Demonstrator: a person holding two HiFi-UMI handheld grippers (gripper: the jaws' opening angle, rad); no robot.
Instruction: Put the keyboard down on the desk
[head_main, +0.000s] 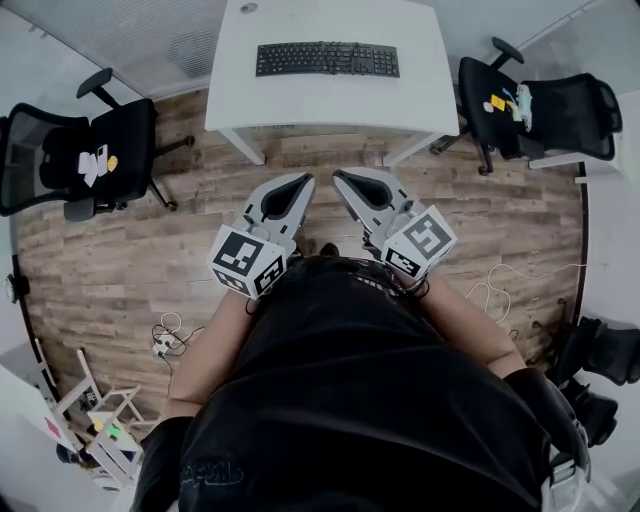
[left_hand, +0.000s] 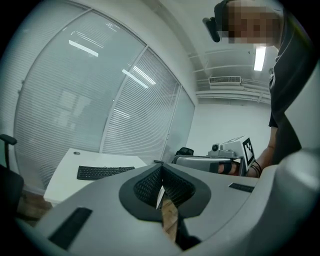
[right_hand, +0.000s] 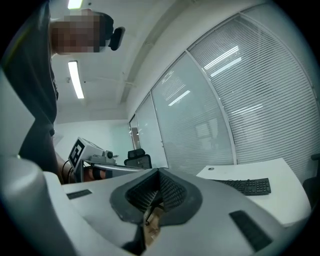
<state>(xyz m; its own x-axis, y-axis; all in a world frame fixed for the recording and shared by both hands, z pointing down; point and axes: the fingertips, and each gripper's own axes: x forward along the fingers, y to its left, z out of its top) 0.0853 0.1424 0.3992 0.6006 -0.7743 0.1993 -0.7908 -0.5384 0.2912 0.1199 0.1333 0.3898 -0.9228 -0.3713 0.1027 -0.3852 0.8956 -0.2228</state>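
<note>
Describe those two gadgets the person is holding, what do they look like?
The left gripper and right gripper are grey wedge-shaped shells with black ribbed pads inside. Each carries a white cube printed with black square markers. The person wears a black top and dark bands on the right wrist.

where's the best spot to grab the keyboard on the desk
Probably its short ends: left gripper on the left end, right gripper on the right, each coming in from the side. The keyboard lies flat, long and thin across the desk, with bare desktop beyond both ends.
</note>
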